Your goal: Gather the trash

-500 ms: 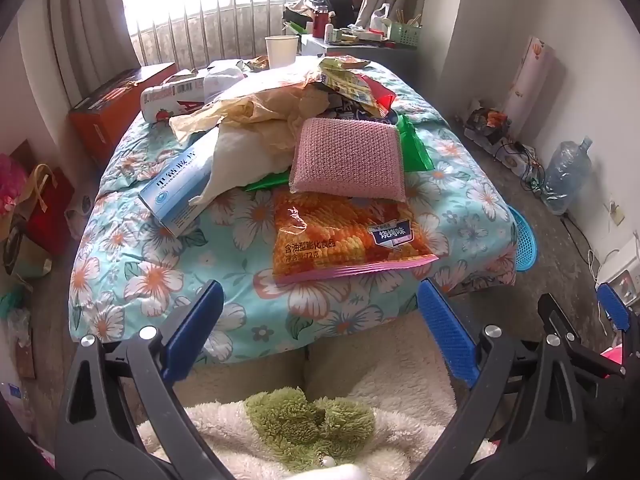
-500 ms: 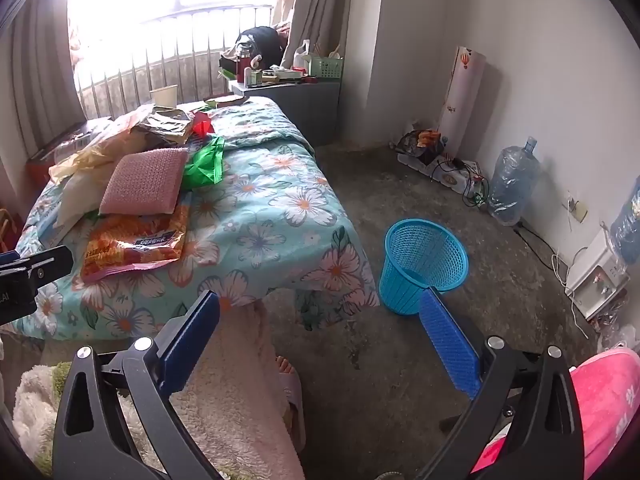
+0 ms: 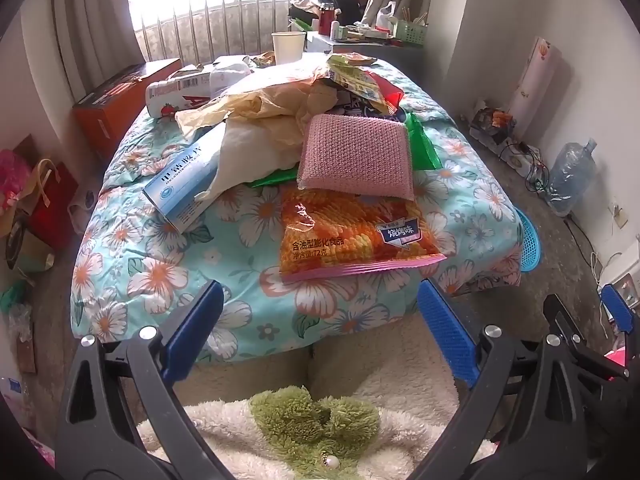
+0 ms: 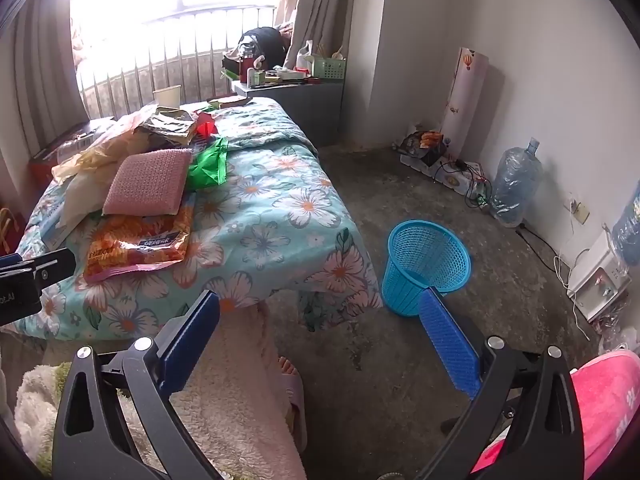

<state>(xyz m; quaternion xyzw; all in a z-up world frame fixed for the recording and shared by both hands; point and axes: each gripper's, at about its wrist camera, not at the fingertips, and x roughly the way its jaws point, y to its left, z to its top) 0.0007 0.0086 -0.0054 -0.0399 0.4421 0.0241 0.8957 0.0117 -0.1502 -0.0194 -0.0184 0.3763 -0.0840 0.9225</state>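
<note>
Trash, an orange snack bag (image 3: 352, 236) under a pink sponge (image 3: 358, 156), lies near the bed's (image 3: 168, 264) front edge. My left hand-held gripper (image 3: 320, 320) and right hand-held gripper (image 4: 320, 324) both gape wide, empty; blue basket (image 4: 426, 264) stands on the floor beside the bed's corner.

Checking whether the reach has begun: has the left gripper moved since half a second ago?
No. The left gripper is open and holds nothing, and the orange snack bag sits at the same spot against its fingers as before.
</note>
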